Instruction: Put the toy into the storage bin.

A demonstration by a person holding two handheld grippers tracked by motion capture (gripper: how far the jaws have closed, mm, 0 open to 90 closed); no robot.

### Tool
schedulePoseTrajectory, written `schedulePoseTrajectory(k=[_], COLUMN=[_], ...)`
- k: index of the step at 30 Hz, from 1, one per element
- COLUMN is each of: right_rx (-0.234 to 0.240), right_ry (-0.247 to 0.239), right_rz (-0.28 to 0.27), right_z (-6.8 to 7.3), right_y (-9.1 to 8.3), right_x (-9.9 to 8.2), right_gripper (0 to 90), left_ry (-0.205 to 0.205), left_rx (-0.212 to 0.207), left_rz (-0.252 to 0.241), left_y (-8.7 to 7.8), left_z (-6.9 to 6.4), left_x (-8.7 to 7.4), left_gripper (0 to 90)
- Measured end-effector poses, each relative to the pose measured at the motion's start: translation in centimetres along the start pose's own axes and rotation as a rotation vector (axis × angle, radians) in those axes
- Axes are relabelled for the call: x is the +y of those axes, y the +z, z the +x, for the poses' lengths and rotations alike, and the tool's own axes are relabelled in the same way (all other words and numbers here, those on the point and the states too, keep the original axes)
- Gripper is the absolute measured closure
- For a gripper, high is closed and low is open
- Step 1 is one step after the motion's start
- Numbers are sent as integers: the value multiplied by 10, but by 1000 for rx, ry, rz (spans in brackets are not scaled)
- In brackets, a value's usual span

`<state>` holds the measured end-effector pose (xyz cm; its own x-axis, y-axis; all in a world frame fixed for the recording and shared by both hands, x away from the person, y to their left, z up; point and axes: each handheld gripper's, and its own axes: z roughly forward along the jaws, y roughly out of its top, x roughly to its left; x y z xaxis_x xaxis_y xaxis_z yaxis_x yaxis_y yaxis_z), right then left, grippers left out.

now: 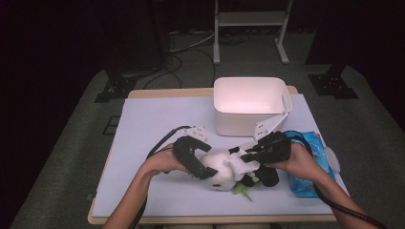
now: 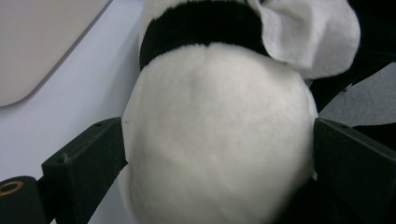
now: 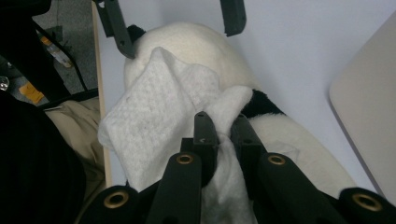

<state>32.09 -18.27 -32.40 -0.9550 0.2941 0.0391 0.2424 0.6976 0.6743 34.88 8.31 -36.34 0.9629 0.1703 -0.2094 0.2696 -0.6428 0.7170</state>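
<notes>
A black-and-white plush panda (image 1: 224,168) lies on the pale mat near the table's front edge. My left gripper (image 1: 208,160) reaches in from the left. Its jaws stand wide on either side of the panda's white head (image 2: 215,140), at its edges without squeezing it. My right gripper (image 1: 246,156) comes from the right and is shut on a white wipe (image 3: 154,107). The wipe drapes over the panda's body beside the black band (image 2: 196,28). In the right gripper view the pinching jaws (image 3: 223,122) hold the wipe's bunched end, and the left gripper (image 3: 180,23) frames the head beyond.
A white plastic bin (image 1: 239,125) stands behind the panda at the mat's far side. A blue pack of wipes (image 1: 310,157) lies at the right edge under my right forearm. A small green leaf piece (image 1: 241,191) sticks out beneath the panda. The mat (image 1: 157,119) is bare to the left.
</notes>
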Motion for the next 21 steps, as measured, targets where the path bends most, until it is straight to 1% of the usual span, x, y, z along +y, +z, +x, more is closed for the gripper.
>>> schedulePoseTrajectory(k=[1,3,5,6,8,9,12,13,14,16,18,19,21], right_rx=[-2,0,2,9,11,13,9,7,9,-2,-5,-18,-28], right_ry=[-11,-12,-16,-14,-18,-12,-18,-13,-17,-32,-33,-39,-40], right_rz=[3,8,14,14,19,22,22,16,13,11,12,13,14], right_z=[2,6,8,9,9,9,8,7,6,4,2,1,-3], right_y=[0,0,0,0,0,-1,-2,-2,-1,-1,0,1,0], right_x=[-1,-2,-3,-4,-3,-2,1,3,5,10,16,18,21], right_gripper=[828,828,827,827,826,826,826,827,827,827,826,827,827], left_ry=[-2,3,2,11,18,15,19,23,30,40,58,73,82], left_rx=[-8,-15,-33,-38,-49,-53,-48,-45,-44,-41,-39,-36,-28], left_rz=[4,17,33,44,48,50,49,51,52,51,48,49,43], left_y=[2,6,12,15,19,20,19,18,18,17,15,14,11], left_z=[0,-1,-3,-3,-4,-4,-4,-4,-4,-5,-7,-7,-7], left_x=[1,1,2,2,2,2,1,1,1,1,1,1,1], left_gripper=[34,30,29,29,55,69,148,176,199,223,243,254,283])
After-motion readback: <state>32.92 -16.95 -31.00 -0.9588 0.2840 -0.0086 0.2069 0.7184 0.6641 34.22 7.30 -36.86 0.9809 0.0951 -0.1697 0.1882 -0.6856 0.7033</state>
